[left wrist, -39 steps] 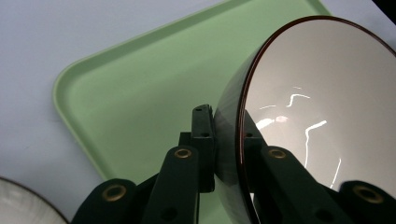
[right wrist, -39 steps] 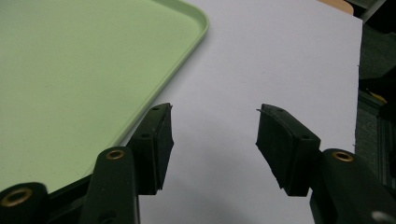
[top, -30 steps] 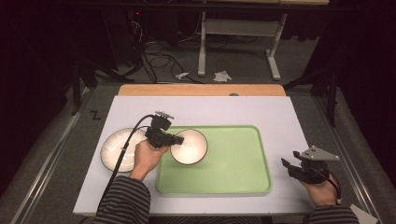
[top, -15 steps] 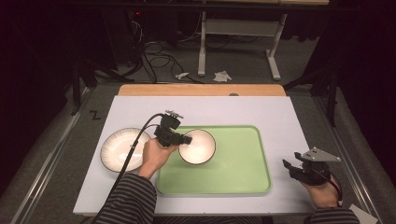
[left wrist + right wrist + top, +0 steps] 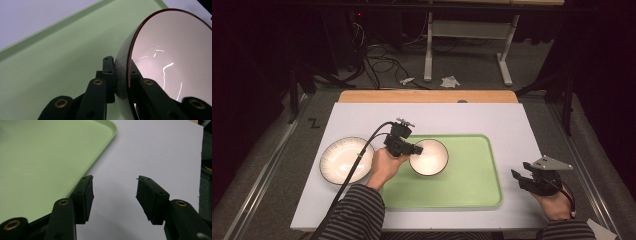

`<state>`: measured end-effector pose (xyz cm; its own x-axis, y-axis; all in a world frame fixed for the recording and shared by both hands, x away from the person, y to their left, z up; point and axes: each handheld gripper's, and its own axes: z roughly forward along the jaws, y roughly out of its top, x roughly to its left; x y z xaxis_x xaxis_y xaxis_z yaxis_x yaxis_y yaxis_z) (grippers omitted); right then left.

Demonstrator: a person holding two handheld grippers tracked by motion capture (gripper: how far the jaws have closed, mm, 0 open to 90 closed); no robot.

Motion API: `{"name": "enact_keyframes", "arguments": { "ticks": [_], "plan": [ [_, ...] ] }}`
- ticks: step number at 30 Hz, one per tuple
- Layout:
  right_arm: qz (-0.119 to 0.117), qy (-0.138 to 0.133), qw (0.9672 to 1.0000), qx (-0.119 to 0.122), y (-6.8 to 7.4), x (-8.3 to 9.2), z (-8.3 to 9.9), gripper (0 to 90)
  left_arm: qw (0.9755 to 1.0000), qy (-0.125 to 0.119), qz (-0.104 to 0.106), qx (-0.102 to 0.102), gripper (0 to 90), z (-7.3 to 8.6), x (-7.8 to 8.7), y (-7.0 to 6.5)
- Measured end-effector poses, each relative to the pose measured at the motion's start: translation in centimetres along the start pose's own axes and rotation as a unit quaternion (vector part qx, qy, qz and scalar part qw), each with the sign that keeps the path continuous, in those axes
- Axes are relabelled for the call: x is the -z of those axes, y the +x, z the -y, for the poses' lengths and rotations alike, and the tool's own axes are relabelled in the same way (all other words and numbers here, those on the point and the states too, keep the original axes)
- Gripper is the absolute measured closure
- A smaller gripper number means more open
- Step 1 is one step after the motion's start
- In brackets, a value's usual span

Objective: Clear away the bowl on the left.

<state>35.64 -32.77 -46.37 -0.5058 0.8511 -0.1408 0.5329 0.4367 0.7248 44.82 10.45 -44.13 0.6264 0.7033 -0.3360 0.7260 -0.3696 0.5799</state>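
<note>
Green tray (image 5: 462, 185) now carries the bowl (image 5: 429, 156), shifted toward three o'clock by the left gripper (image 5: 414, 148) clamping its rim, plate (image 5: 346, 159) next; right gripper (image 5: 526, 181) idles agape

The worktop (image 5: 492, 117) is seen from above and from the person's side in the high view — looking forward and down, far enough to take in the floor beyond. The left gripper view is set very close, along the jaws, over the green tray (image 5: 50, 62). The right gripper view is held low at the tray's edge (image 5: 75, 157) — the tray (image 5: 472, 175) is shared by all three.
</note>
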Motion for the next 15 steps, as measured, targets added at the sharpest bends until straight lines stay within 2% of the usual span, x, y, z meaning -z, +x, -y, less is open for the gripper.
{"name": "enact_keyframes", "arguments": {
  "ticks": [4,8,13,15],
  "plan": [
    [-0.007,0.001,0.9999,0.011,0.0,-0.4,-0.4,48.9,1.0000,0.002,0.001,0.007,82.3,-0.1,-0.5,-0.1],
    [-0.011,0.004,0.9998,0.014,0.2,-0.9,-0.7,48.7,0.9999,0.006,-0.009,0.004,82.3,0.0,-0.9,-0.2],
    [-0.014,0.004,0.9995,0.027,0.2,-1.2,-1.0,48.0,0.9998,0.007,-0.015,0.015,82.3,-0.1,-1.7,-0.2],
    [-0.015,0.005,0.9996,0.024,0.1,-1.4,-1.0,47.8,0.9997,0.011,-0.018,0.014,82.3,-0.2,-2.1,-0.2]
  ]
}}
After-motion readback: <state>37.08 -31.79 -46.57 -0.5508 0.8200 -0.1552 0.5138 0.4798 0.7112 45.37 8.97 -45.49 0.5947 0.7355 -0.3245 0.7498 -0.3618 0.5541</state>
